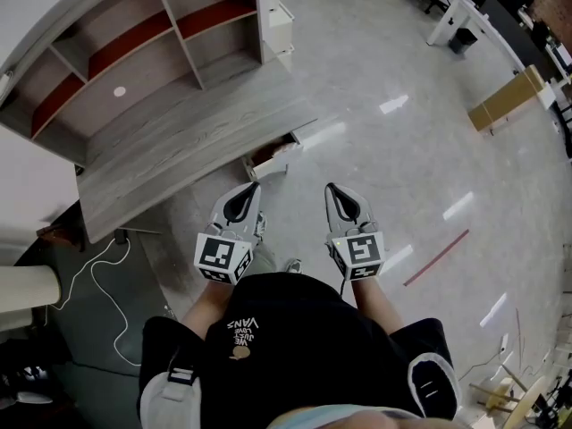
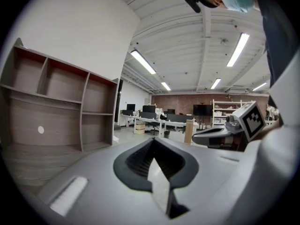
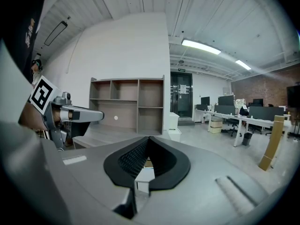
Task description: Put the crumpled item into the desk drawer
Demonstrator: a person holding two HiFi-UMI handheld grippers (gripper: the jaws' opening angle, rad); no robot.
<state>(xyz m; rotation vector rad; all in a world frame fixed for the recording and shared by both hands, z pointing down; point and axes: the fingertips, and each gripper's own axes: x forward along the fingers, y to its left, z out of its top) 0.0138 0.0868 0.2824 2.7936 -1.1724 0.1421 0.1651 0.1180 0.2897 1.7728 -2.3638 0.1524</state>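
Both claws closed and empty, facing the open drawer.
Grey table under a shelf unit. Left claw pinched together, drawer at its one o'clock holding a brownish scrap, too small to identify. Right claw together, drawer at its ten o'clock. Glossy floor, office desks beyond.

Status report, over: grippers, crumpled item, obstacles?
Left gripper shut, empty. Right gripper shut, empty. Drawer open below desk; crumpled item not in sight. No obstacle seen.
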